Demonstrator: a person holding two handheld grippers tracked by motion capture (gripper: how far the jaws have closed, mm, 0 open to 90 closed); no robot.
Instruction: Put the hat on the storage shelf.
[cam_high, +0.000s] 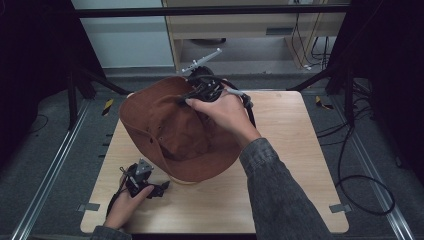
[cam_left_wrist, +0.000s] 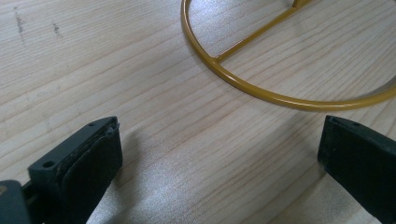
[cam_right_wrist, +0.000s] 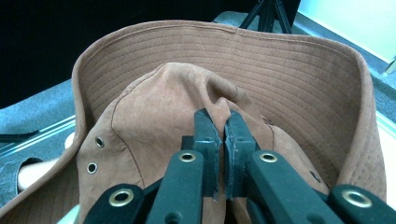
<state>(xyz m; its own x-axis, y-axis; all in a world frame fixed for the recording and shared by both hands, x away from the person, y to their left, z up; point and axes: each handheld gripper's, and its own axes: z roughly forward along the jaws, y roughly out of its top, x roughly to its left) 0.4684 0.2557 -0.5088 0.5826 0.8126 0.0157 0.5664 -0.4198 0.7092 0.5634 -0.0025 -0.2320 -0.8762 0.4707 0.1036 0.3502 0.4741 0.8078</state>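
A brown wide-brimmed hat (cam_high: 165, 125) hangs tilted above the middle of the wooden table (cam_high: 295, 165). My right gripper (cam_high: 192, 98) is shut on a pinch of the crown's cloth, and in the right gripper view its jaws (cam_right_wrist: 223, 120) meet on a fold of the hat (cam_right_wrist: 140, 116). My left gripper (cam_high: 162, 188) rests low at the front left, open, with bare wood between its jaws (cam_left_wrist: 222, 127). A yellow wire ring (cam_left_wrist: 261, 91) with a cross bar lies just ahead of it. Its edge (cam_high: 181, 182) peeks out under the brim.
Metal rails (cam_high: 55, 165) run along both sides of the table. Cables (cam_high: 365, 180) loop on the floor at the right. Black frame legs (cam_high: 75, 85) stand at the back corners, and a wooden cabinet (cam_high: 240, 25) is behind.
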